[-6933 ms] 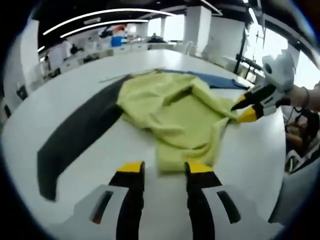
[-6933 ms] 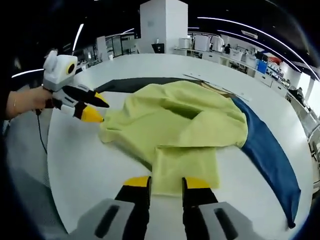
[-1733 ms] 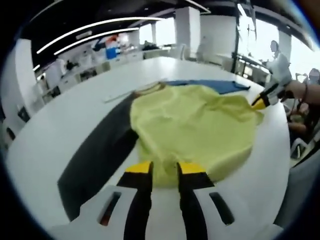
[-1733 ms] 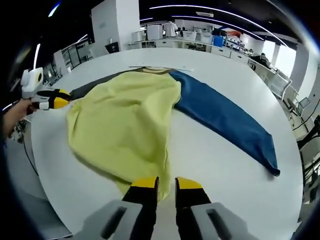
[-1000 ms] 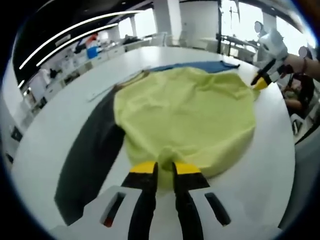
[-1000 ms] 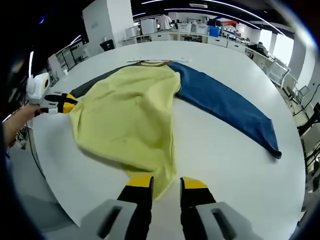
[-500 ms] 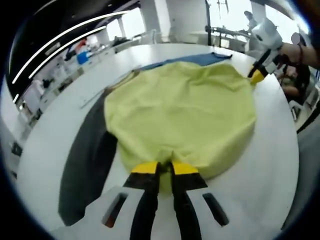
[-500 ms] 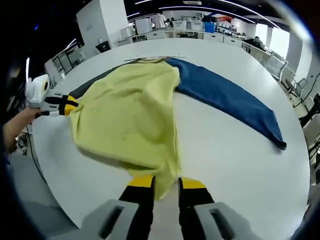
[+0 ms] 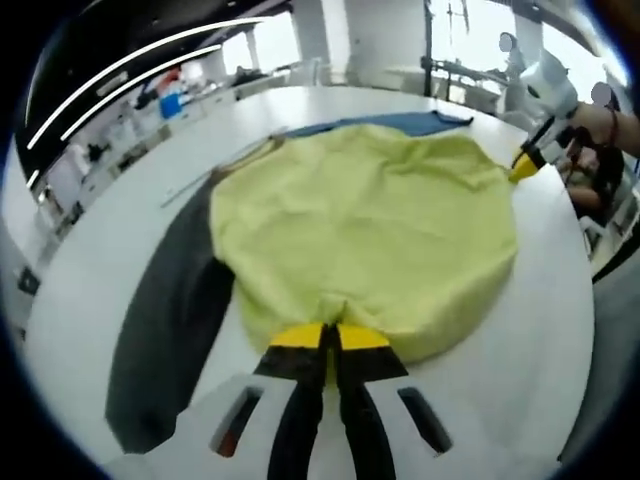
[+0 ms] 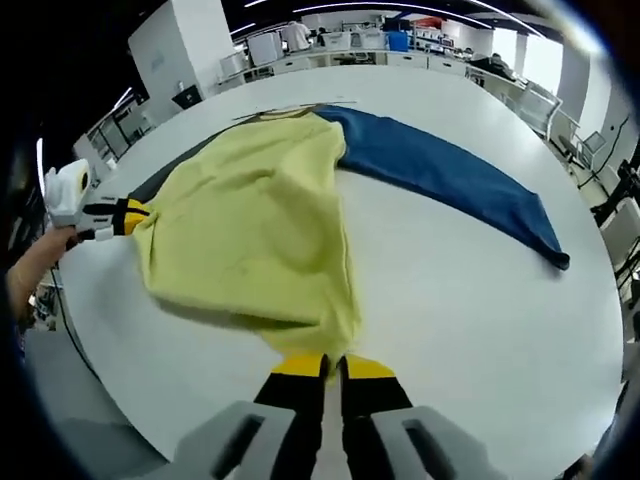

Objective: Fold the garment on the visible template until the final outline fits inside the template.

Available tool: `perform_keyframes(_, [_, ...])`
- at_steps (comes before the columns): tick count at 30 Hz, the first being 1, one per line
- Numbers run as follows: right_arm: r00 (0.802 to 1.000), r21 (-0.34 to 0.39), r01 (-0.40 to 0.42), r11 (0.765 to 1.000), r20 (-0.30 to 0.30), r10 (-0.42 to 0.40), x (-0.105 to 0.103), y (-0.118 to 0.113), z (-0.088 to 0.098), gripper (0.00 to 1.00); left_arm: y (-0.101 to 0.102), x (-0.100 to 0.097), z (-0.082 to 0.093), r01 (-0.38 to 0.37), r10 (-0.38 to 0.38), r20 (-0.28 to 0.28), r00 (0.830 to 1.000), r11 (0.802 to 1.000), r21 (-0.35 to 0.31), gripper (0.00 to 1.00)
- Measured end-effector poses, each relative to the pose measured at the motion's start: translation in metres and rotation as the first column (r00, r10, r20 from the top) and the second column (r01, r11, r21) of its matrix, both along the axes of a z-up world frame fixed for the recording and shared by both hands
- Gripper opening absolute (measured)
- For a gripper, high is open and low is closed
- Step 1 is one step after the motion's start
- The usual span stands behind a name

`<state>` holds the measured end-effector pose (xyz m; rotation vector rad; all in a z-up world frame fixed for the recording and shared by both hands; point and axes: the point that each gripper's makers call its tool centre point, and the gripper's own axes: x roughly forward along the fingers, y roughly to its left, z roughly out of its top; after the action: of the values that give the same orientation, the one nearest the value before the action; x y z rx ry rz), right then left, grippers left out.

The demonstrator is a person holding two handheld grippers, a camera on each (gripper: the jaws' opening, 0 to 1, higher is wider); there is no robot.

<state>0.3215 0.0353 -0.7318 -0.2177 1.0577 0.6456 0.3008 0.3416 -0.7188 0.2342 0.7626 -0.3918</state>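
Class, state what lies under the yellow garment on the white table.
Dark and blue cloth strips stick out from under the yellow garment. How far they run beneath it is hidden.

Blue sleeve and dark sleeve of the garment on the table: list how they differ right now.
The blue sleeve is bright blue; the dark sleeve is charcoal. In the right gripper view the blue sleeve lies bare along most of its length, while the dark sleeve there is a thin strip beside the folded yellow body. The blue sleeve runs away from the left gripper; the dark sleeve lies on its side. Both lie flat on the white table, spreading from the collar end.
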Motion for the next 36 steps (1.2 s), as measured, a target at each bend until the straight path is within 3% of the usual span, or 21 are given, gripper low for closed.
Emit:
perform_keyframes(8, [0.999,-0.016,-0.043,0.999,0.015,0.043,-0.001,-0.001,0.004,0.0,0.003,-0.015,0.012,-0.044,0.044,-0.002,0.999,0.998,-0.039,0.0])
perform_keyframes(17, [0.996,-0.031,-0.08,0.996,0.04,0.081,-0.005,-0.01,0.015,0.0,0.013,-0.053,0.028,-0.116,0.115,-0.015,0.993,0.992,-0.041,0.0])
perform_keyframes(21, [0.996,-0.031,-0.084,0.996,0.042,0.085,-0.008,-0.016,0.018,0.0,0.016,-0.081,0.028,-0.181,0.177,-0.066,0.982,0.983,-0.044,0.0])
perform_keyframes(26, [0.994,-0.028,-0.094,0.995,0.045,0.095,-0.012,-0.018,0.019,0.0,0.008,-0.109,0.027,-0.182,0.176,-0.1,0.979,0.982,-0.054,0.0])
perform_keyframes(33, [0.995,-0.013,-0.091,0.996,0.045,0.091,-0.014,-0.022,0.017,0.0,0.002,-0.13,0.021,-0.24,0.229,-0.153,0.961,0.969,-0.06,0.0])
perform_keyframes(36, [0.995,-0.018,-0.089,0.996,0.047,0.089,-0.014,-0.024,0.016,0.0,-0.004,-0.136,0.018,-0.231,0.218,-0.167,0.962,0.971,-0.063,0.0])
